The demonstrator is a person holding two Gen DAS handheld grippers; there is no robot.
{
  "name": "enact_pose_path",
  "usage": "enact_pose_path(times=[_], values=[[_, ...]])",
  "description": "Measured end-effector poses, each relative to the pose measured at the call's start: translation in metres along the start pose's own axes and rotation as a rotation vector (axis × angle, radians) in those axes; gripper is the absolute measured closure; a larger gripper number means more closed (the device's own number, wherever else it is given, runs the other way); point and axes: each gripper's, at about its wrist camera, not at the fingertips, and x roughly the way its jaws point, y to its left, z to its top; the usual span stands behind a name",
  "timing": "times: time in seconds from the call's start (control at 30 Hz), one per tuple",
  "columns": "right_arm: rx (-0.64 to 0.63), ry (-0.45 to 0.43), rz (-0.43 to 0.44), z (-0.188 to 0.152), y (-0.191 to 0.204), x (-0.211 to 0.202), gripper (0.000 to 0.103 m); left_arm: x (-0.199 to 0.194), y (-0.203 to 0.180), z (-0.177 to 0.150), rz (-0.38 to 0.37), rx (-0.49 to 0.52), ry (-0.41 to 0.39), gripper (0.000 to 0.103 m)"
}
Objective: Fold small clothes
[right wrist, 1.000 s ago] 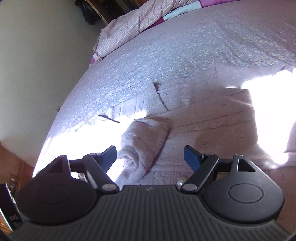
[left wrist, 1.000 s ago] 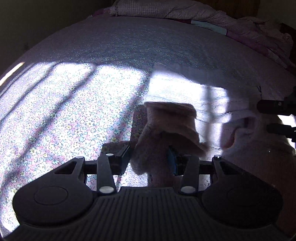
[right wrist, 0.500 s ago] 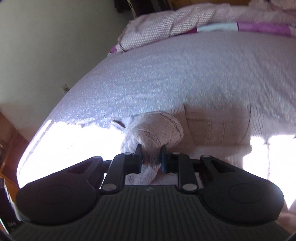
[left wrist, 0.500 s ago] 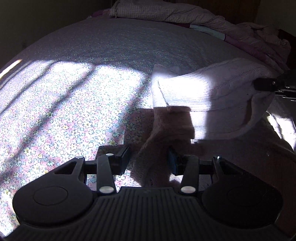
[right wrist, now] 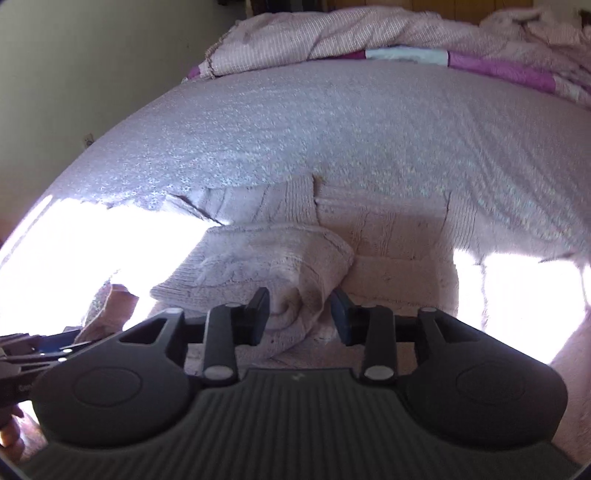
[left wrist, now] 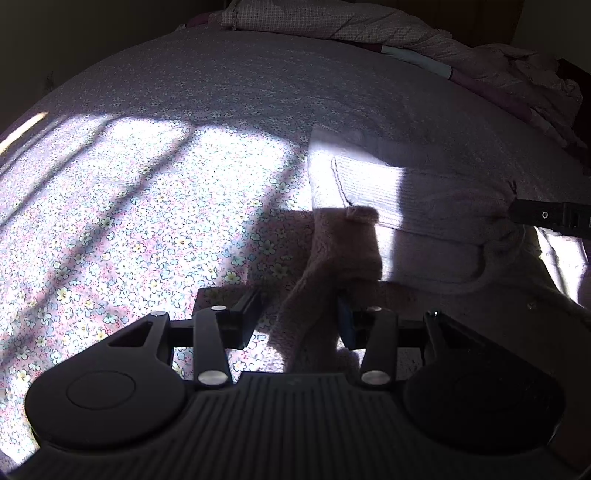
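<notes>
A small pale pink knitted garment (left wrist: 424,206) lies on the flowered bedsheet (left wrist: 147,221); it also shows in the right wrist view (right wrist: 388,229). My left gripper (left wrist: 299,314) has its jaws partly apart, with a bunched edge of the garment (left wrist: 332,266) hanging between them against the right pad. My right gripper (right wrist: 299,314) is open around a folded-over roll of the garment (right wrist: 266,266), its pads just beside the cloth. The right gripper's fingers (left wrist: 550,216) show at the right edge of the left wrist view.
A rumpled pink checked quilt (right wrist: 369,33) lies along the far side of the bed, also in the left wrist view (left wrist: 369,26). A pale wall (right wrist: 92,74) stands to the left. Bright sun patches cross the sheet (left wrist: 110,166).
My right gripper closed on the garment's fold, carried it over and has opened its jaws, leaving the fold lying on the garment. The left gripper's jaws have widened slightly.
</notes>
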Motion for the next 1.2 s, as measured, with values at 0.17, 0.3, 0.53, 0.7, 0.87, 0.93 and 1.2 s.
enact_pose_path(times=[0.17,0.3,0.53,0.7,0.87,0.93,1.2], values=[[-0.127,-0.071,0.086,0.007,0.036,-0.015,0.048,0.000,0.000,-0.004,0.000,0.003,0.010,0.052],[-0.183,-0.023,0.165,0.009,0.069,0.007,0.049,0.000,-0.002,-0.006,0.004,0.018,0.005,0.052],[-0.203,0.065,0.215,0.008,0.100,0.048,0.050,0.002,-0.002,-0.008,-0.007,0.024,-0.002,0.046],[-0.214,0.061,0.143,0.011,0.103,0.057,0.090,0.005,-0.006,-0.009,0.001,0.051,-0.014,0.044],[-0.131,-0.038,0.132,0.021,0.079,0.026,0.092,0.006,-0.006,-0.010,0.000,0.053,-0.021,0.043],[-0.096,-0.084,0.121,0.026,0.067,0.011,0.092,0.006,-0.005,-0.011,0.000,0.053,-0.022,0.043],[0.073,-0.242,0.043,0.040,-0.003,-0.049,0.092,0.006,-0.005,-0.011,0.004,0.052,-0.021,0.043]])
